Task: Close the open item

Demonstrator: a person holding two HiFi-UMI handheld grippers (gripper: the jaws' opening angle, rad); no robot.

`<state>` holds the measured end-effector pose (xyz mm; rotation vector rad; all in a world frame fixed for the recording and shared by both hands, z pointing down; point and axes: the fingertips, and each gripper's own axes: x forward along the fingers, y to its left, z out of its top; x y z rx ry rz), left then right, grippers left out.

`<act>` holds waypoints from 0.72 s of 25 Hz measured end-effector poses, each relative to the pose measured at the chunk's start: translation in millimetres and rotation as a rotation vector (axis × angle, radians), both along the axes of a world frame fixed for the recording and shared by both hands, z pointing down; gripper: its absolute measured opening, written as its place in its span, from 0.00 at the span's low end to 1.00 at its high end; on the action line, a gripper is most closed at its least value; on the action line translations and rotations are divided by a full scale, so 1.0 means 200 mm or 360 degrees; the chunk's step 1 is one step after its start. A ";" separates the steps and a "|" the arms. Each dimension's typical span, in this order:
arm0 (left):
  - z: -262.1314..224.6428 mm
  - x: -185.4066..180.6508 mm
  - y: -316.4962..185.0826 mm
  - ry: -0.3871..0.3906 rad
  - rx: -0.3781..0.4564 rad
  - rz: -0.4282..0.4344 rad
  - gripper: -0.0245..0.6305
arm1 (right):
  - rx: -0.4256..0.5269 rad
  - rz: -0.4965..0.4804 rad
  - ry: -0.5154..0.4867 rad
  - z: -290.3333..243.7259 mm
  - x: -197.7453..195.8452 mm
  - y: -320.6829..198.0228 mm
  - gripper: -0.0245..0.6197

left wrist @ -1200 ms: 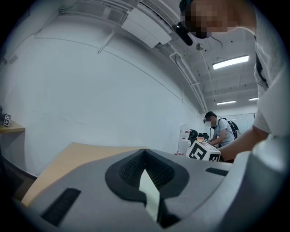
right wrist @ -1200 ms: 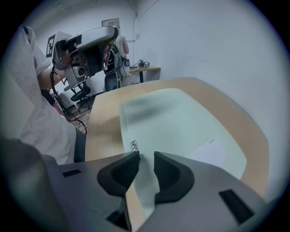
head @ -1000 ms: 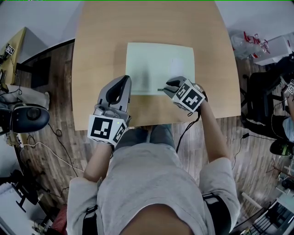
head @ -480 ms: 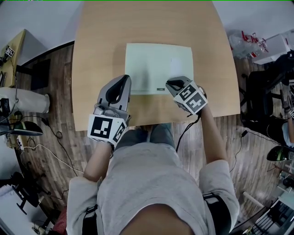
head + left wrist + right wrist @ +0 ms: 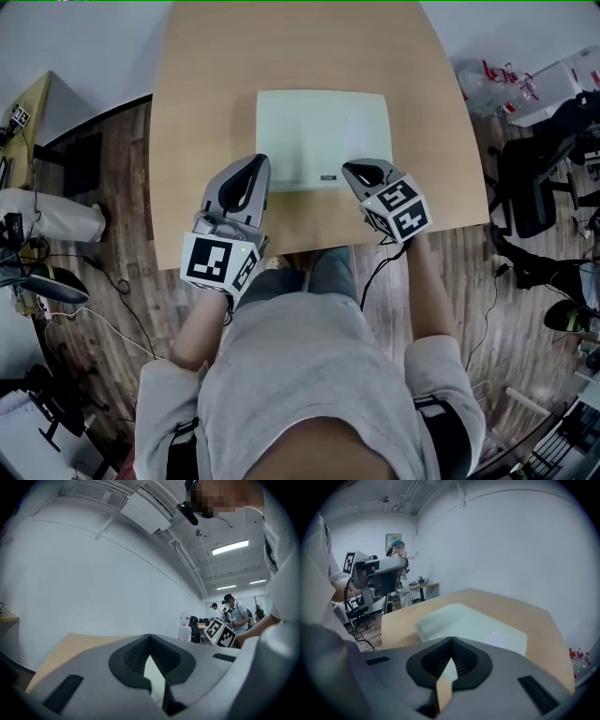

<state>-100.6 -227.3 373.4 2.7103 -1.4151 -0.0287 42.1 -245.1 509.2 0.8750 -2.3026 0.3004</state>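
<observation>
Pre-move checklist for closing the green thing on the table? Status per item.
1. Pale green item lies flat on the table: ok.
2. Item is open and needs closing: cannot tell. No raised cover shows in any view.
3. Right gripper is empty: ok. Its jaws have just closed and are together, with nothing between them.
4. Left gripper is empty: ok. Its jaws are together and nothing is seen held.
5. Both grippers are near the item: ok. The left is at its near left corner, the right over its near edge.
6. Either gripper touches the item: cannot tell.
</observation>
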 end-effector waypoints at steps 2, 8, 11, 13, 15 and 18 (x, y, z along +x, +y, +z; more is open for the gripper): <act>0.00 0.01 0.02 -0.0007 0.0005 0.0024 0.06 | 0.0049 0.0070 -0.0048 -0.05 0.01 0.02 0.05; -0.02 0.08 0.08 -0.0036 0.0028 0.0081 0.06 | 0.0157 0.0193 -0.0185 -0.19 0.04 0.08 0.05; -0.03 0.12 0.10 -0.0046 0.0043 0.0097 0.06 | 0.0226 0.0236 -0.0259 -0.26 0.06 0.11 0.05; -0.04 0.13 0.10 -0.0045 0.0050 0.0102 0.06 | 0.0265 0.0256 -0.0312 -0.32 0.06 0.13 0.05; -0.06 0.15 0.11 -0.0044 0.0057 0.0106 0.06 | 0.0300 0.0268 -0.0359 -0.39 0.07 0.16 0.05; -0.07 0.18 0.13 -0.0042 0.0064 0.0105 0.06 | 0.0356 0.0281 -0.0410 -0.47 0.09 0.20 0.05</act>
